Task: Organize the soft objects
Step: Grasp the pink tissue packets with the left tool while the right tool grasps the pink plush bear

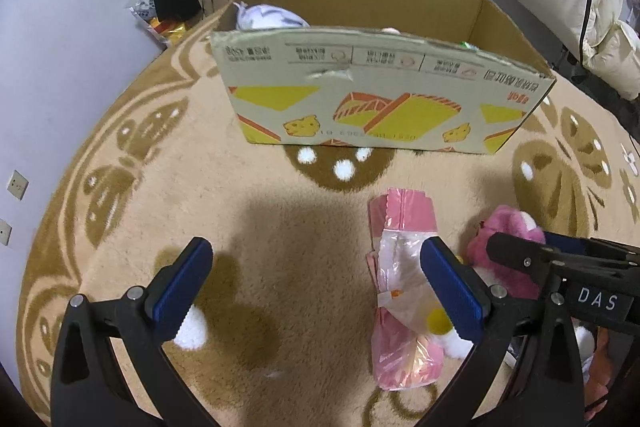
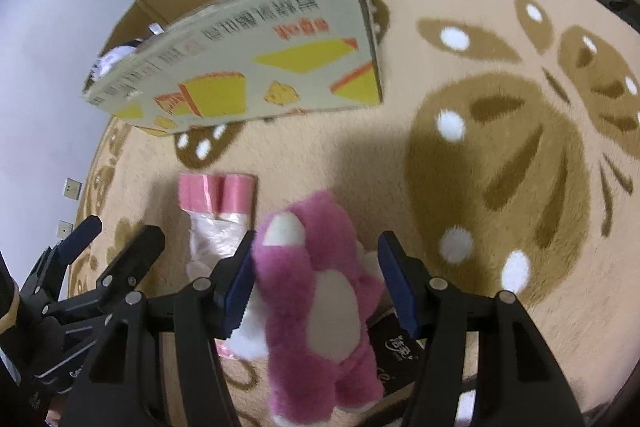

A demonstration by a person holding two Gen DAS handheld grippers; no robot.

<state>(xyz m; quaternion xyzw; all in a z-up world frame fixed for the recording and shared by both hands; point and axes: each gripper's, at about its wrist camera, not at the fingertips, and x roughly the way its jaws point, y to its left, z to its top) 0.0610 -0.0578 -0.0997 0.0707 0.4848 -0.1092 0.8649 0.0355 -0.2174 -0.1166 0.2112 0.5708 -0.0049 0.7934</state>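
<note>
Both grippers tilt steeply down toward the patterned rug (image 1: 280, 227) in front of the cardboard box (image 1: 380, 99). The right gripper (image 2: 316, 287) straddles the pink plush bear (image 2: 320, 299), its left pad against the fur, the right pad seemingly just clear, so a firm grasp cannot be confirmed. The left gripper (image 1: 316, 291) is spread wide and empty, its right finger over the pink plastic package (image 1: 404, 287) beside the bear.
</note>
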